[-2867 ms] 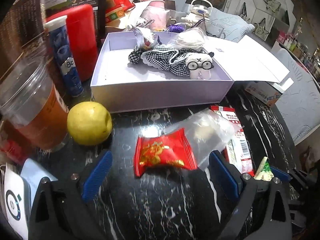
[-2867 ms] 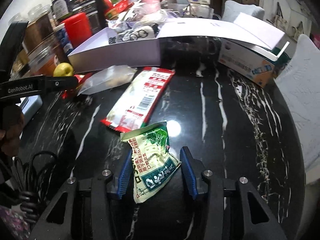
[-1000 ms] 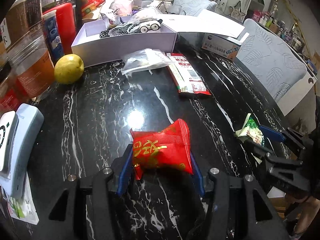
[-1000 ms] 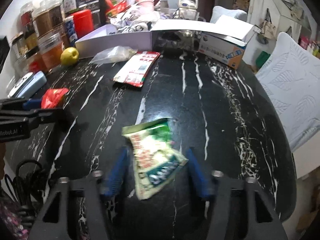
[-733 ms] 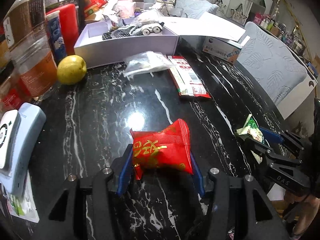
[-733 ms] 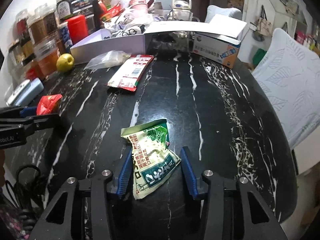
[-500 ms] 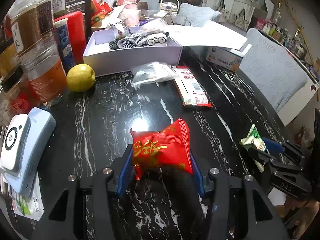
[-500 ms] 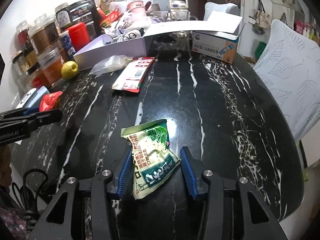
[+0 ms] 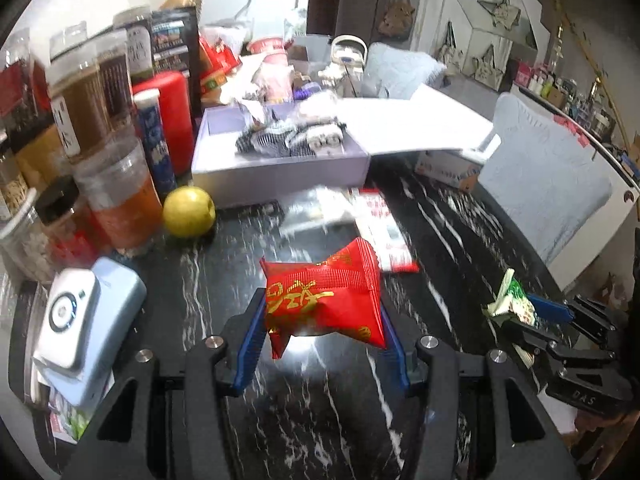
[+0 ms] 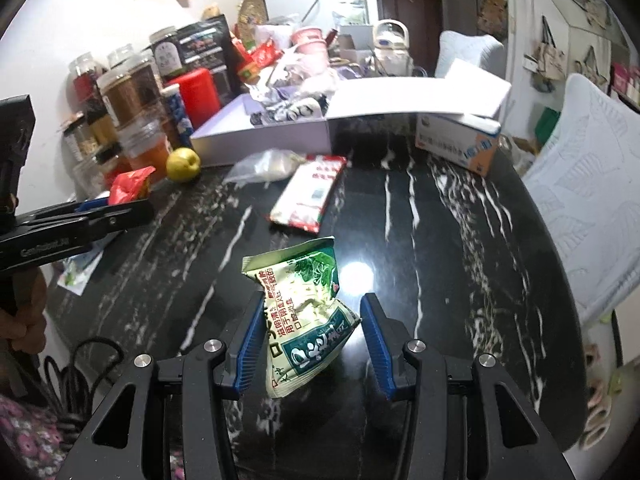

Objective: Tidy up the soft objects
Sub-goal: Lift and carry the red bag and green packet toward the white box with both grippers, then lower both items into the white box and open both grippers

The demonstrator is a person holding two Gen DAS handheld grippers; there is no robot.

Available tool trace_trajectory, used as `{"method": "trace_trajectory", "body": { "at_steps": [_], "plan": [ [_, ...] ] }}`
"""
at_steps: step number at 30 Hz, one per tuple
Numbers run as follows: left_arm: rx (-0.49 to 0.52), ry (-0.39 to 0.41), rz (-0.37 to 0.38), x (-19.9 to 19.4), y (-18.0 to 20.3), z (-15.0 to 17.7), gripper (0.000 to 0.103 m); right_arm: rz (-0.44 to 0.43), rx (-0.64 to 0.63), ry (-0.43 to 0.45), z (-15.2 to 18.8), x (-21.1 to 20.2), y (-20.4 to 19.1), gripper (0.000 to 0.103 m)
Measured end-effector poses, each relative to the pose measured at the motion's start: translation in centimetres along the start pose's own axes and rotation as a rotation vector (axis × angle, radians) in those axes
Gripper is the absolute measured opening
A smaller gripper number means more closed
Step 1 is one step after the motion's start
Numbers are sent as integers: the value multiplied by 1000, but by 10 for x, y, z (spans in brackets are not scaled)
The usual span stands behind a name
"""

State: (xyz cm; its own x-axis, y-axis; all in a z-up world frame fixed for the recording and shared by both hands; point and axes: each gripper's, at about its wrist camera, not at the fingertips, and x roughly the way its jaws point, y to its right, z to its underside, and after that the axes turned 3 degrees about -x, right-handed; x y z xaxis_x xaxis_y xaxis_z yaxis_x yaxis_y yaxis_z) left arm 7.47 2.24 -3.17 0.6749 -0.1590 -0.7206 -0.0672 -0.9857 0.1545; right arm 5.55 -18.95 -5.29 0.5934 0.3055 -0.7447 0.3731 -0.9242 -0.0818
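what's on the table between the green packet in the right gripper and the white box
In the right wrist view, a red-and-white packet and a clear plastic bag lie on the black table between the held green packet and the white box.

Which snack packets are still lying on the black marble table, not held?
Only the long red-and-white packet beside the clear plastic bag; the red packet and green-and-white packet are gripped.

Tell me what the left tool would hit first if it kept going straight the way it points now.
Carrying the red packet, the left tool points toward the long red-and-white packet and clear plastic bag; beyond them stands the white box. Depth is unclear, so probably the long packet.
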Motion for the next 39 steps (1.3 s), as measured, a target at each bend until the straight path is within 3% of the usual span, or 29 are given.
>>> {"method": "trace_trajectory", "body": {
  "at_steps": [7,18,39],
  "plan": [
    [-5,101,-40,-12,1,-32,51,0,-74,71,-35,-15,-4,47],
    [22,177,-16,-24,4,-85,51,-14,-142,182,-91,-23,-2,47],
    [42,303,18,17,-19,-182,51,-59,-184,283,-205,37,9,47]
  ]
}}
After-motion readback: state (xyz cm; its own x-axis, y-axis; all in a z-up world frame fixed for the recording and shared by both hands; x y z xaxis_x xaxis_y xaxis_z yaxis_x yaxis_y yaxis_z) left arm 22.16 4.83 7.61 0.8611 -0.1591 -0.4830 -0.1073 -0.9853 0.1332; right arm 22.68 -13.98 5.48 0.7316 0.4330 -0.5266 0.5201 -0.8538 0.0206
